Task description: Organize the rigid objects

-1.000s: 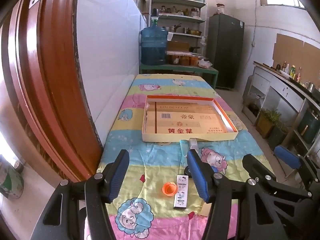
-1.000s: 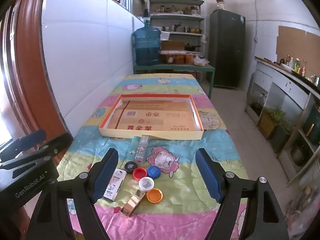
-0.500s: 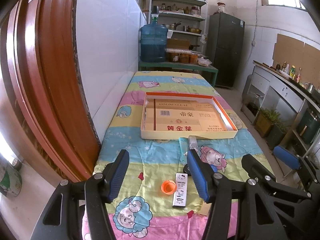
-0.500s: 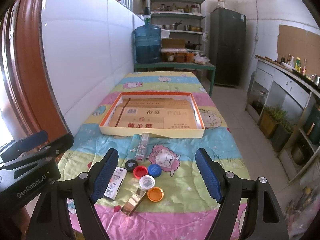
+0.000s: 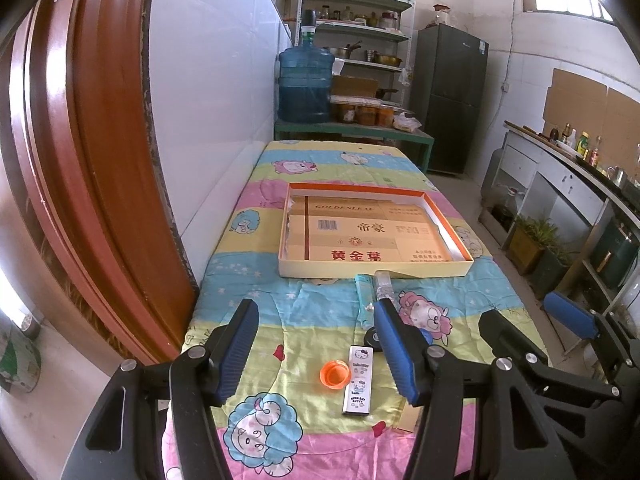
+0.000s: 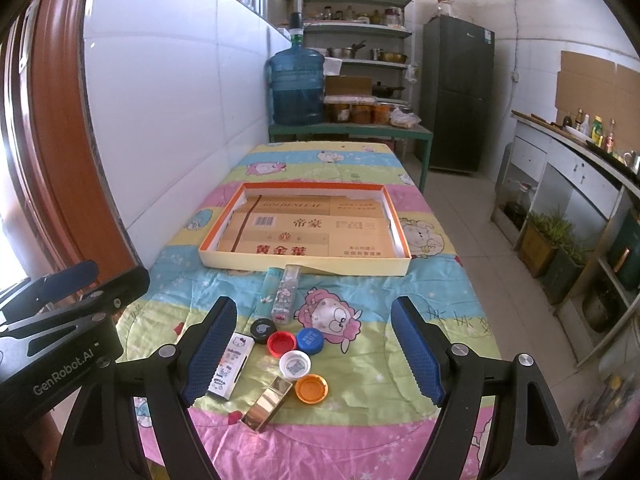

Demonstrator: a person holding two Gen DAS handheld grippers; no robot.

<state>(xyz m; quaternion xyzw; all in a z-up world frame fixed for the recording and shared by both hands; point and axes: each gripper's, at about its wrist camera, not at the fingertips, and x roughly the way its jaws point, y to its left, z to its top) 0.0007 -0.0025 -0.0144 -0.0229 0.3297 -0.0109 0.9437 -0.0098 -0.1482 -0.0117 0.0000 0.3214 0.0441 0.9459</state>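
A shallow cardboard tray (image 6: pixel 304 266) with an orange inner rim sits mid-table, also in the left wrist view (image 5: pixel 376 270). In front of it lie small items: a clear tube (image 6: pixel 286 290), a teal lighter (image 6: pixel 267 292), a Hello Kitty box (image 6: pixel 230 364), black (image 6: pixel 263 330), red (image 6: pixel 281 343), blue (image 6: pixel 310 340), white (image 6: pixel 295 364) and orange (image 6: pixel 311 389) caps, and a gold box (image 6: pixel 267 402). The left wrist view shows an orange cap (image 5: pixel 334 374) and the Hello Kitty box (image 5: pixel 358 380). My left gripper (image 5: pixel 314 354) and right gripper (image 6: pixel 314 354) are open, empty, above the table's near end.
The table carries a cartoon-print cloth (image 6: pixel 400 296). A white tiled wall (image 6: pixel 180 128) and a red-brown door frame (image 5: pixel 92 160) run along the left. A water jug (image 6: pixel 296 92) and shelves (image 6: pixel 356 32) stand beyond the far end. A counter (image 6: pixel 580 184) lines the right.
Both grippers have drifted slightly back and up, so the table items sit a little farther off. Both stay open. No object has moved.
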